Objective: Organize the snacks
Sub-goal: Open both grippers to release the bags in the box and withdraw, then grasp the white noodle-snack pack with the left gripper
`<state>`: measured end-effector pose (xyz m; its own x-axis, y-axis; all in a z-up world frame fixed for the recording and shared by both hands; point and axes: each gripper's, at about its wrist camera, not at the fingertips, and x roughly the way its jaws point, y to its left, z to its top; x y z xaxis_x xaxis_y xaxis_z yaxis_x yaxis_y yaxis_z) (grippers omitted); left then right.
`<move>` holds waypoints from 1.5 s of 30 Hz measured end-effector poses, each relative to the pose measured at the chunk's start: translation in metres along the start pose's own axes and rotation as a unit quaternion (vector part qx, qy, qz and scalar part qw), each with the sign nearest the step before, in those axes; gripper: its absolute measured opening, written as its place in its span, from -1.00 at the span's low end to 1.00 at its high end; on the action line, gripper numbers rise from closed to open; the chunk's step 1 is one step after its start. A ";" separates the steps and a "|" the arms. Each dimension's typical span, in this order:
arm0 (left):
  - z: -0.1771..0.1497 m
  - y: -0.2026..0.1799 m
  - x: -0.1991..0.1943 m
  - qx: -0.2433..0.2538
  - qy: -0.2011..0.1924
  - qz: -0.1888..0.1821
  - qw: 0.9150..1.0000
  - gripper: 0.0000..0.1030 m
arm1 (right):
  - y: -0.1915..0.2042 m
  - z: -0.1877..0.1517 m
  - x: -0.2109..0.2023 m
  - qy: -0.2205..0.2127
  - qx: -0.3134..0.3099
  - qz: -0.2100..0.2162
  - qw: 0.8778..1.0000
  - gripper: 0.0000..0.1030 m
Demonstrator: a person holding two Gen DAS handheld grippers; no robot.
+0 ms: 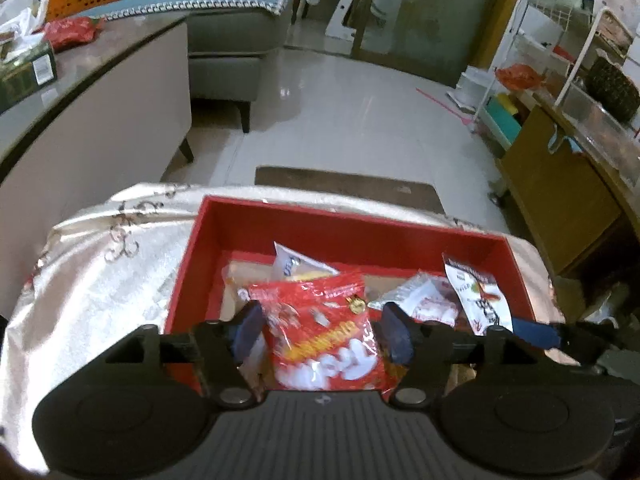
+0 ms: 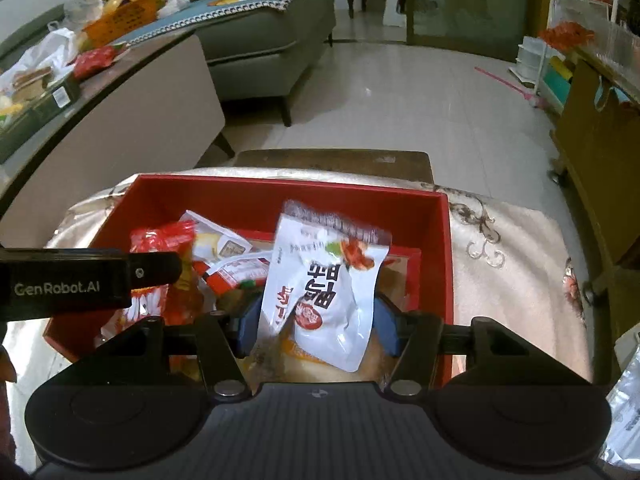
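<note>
A red box (image 1: pixel 332 220) stands on a cream patterned cloth and holds several snack packets. My left gripper (image 1: pixel 320 330) is over the box's near side, jaws closed on a red snack packet (image 1: pixel 328 336). My right gripper (image 2: pixel 316 316) is over the same red box (image 2: pixel 280 192), jaws closed on a white snack packet (image 2: pixel 324 280) with red and black print, held upright. That white packet also shows at the right in the left wrist view (image 1: pixel 480 300). The left gripper's body (image 2: pixel 80 284) crosses the left of the right wrist view.
The cream cloth (image 1: pixel 100 280) covers a small table. A low cabinet (image 1: pixel 100 92) with bags and boxes on top stands to the left, a grey sofa (image 1: pixel 236 36) behind it. A wooden cart (image 1: pixel 560 200) and white rack stand right. A tiled floor lies ahead.
</note>
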<state>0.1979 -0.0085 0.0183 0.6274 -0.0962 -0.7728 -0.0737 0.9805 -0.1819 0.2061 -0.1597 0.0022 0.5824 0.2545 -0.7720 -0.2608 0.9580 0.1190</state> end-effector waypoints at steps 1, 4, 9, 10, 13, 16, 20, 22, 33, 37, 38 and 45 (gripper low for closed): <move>0.001 0.001 -0.003 -0.004 -0.006 0.002 1.000 0.36 | -0.001 -0.001 -0.001 0.000 0.001 0.001 1.000 0.31; 0.003 0.005 -0.008 -0.016 -0.012 -0.005 1.000 0.39 | -0.004 0.000 -0.006 -0.005 0.009 -0.001 1.000 0.39; 0.004 0.011 -0.015 -0.021 -0.019 -0.005 1.000 0.40 | -0.011 0.002 -0.011 -0.017 0.028 -0.012 0.999 0.49; 0.003 0.013 -0.016 -0.023 -0.018 -0.006 1.000 0.40 | -0.012 0.003 -0.011 -0.016 0.032 -0.012 0.999 0.49; 0.002 0.017 -0.020 -0.022 -0.019 -0.007 1.000 0.39 | -0.012 0.002 -0.014 -0.019 0.033 -0.011 0.999 0.50; -0.001 0.020 -0.027 -0.018 -0.019 -0.006 1.000 0.39 | -0.010 0.002 -0.021 -0.025 0.030 -0.008 0.999 0.52; -0.009 0.022 -0.039 -0.005 -0.018 -0.012 1.000 0.39 | -0.007 0.000 -0.033 -0.030 0.036 0.006 0.999 0.53; -0.015 0.022 -0.049 0.006 -0.020 -0.014 1.000 0.39 | -0.003 -0.003 -0.040 -0.033 0.037 0.014 0.999 0.54; -0.066 0.052 -0.095 0.045 0.010 -0.028 0.999 0.39 | 0.036 -0.041 -0.079 -0.027 0.011 0.069 0.997 0.63; -0.087 0.055 -0.093 0.072 0.040 -0.026 0.996 0.40 | 0.047 -0.061 -0.079 -0.002 0.004 0.080 0.997 0.66; -0.092 0.054 -0.089 0.078 0.052 -0.026 0.995 0.39 | 0.048 -0.064 -0.079 0.005 0.005 0.081 0.997 0.66; -0.113 0.043 -0.060 0.137 0.104 -0.006 0.985 0.40 | 0.052 -0.080 -0.068 0.042 0.002 0.084 0.996 0.67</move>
<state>0.0698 0.0202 -0.0114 0.4525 -0.1121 -0.8847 0.1626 0.9858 -0.0417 0.0910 -0.1377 0.0113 0.4649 0.3990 -0.7904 -0.3460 0.9036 0.2527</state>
